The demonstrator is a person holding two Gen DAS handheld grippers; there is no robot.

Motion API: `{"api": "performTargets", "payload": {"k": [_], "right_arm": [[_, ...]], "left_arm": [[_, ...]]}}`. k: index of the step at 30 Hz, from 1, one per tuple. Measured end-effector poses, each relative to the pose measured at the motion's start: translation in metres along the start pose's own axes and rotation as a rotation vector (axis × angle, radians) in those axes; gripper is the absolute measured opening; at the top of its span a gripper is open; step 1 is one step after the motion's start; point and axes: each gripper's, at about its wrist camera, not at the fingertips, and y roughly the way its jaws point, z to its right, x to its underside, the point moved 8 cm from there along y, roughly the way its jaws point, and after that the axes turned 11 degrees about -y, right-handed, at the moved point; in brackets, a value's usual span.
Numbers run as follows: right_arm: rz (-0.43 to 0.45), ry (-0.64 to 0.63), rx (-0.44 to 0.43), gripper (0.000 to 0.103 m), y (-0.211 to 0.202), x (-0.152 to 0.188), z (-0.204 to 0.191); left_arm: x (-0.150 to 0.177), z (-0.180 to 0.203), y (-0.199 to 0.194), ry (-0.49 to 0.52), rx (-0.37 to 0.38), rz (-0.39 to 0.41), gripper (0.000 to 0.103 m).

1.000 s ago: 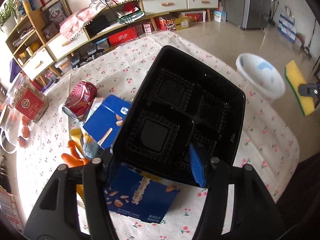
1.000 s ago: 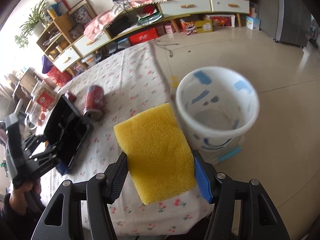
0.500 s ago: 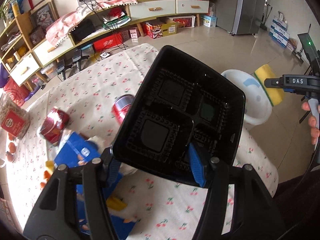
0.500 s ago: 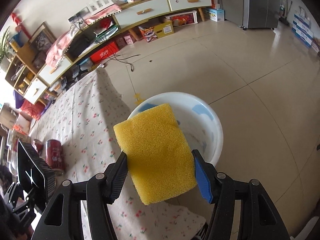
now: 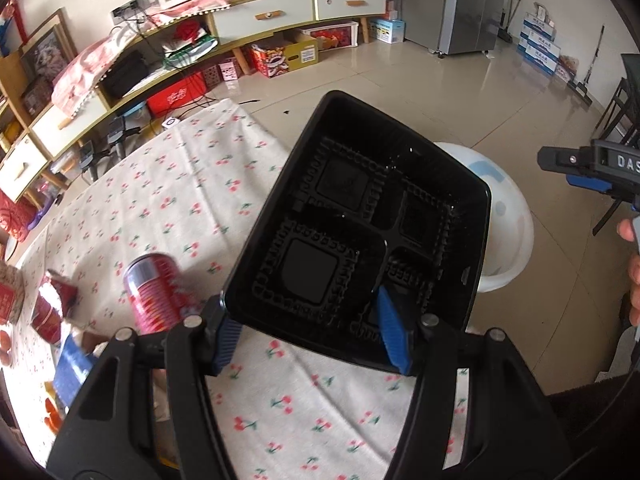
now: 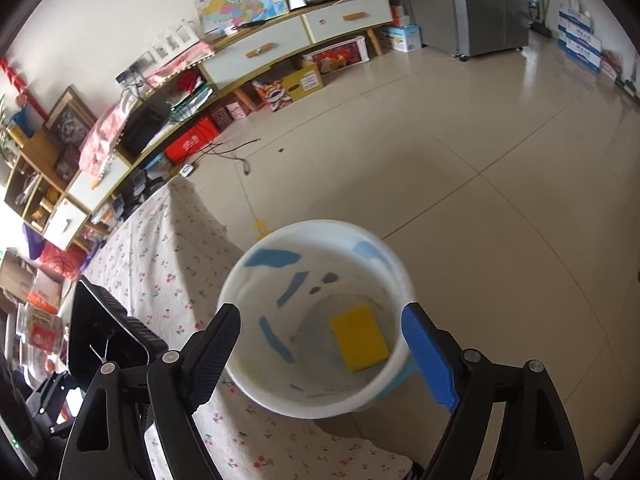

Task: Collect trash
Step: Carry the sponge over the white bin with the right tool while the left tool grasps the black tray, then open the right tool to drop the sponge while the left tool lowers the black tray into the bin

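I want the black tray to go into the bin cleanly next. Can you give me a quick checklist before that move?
1. Yellow sponge lies at the bottom of the white bin: ok.
2. Right hand-held gripper is empty, jaws opening above the bin: ok.
3. Left hand-held gripper is clamped on the black tray at its near rim: ok.
4. Tray compartments look empty: ok.
5. Tray over the bin mouth: not ok, it is mostly above the table.
6. Tray fits the bin opening: cannot tell.
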Motion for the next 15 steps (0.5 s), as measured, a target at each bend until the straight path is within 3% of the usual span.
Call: {"api": "performTargets", "payload": {"k": [15], "right_arm": [[-0.002, 0.081, 0.100, 0.084, -0.034, 0.034, 0.078]], "left_arm": [[-0.018, 0.081, 0.038, 0.121, 0.065, -0.043, 0.062]]}}
